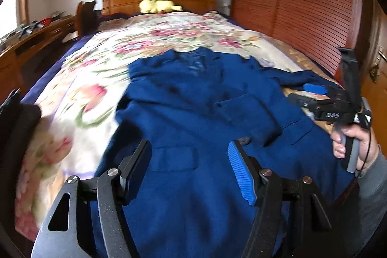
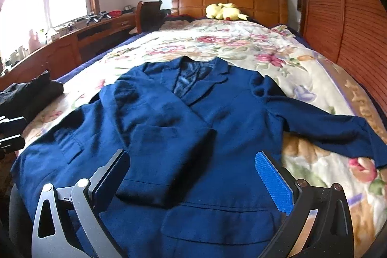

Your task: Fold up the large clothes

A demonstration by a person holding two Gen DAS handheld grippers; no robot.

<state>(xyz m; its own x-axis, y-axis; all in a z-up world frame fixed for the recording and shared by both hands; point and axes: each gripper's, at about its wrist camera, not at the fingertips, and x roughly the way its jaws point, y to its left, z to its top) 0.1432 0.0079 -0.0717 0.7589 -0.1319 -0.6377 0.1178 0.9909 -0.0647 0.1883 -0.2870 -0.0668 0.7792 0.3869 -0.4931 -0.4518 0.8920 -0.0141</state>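
Both your tools spread, empty: left tool (image 1: 189, 168) and right tool (image 2: 193, 183) hover over the jacket (image 2: 217, 127). One sleeve (image 2: 167, 156) crosses ahead; other sleeve (image 2: 326, 127) trails right, probably next.

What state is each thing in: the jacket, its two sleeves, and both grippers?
Dark blue fabric jacket: spread flat, front up, on the floral bedspread.
Left-side sleeve: folded across the front.
Right-side sleeve: stretched outward.
Left gripper: open, empty.
Right gripper: open, empty.
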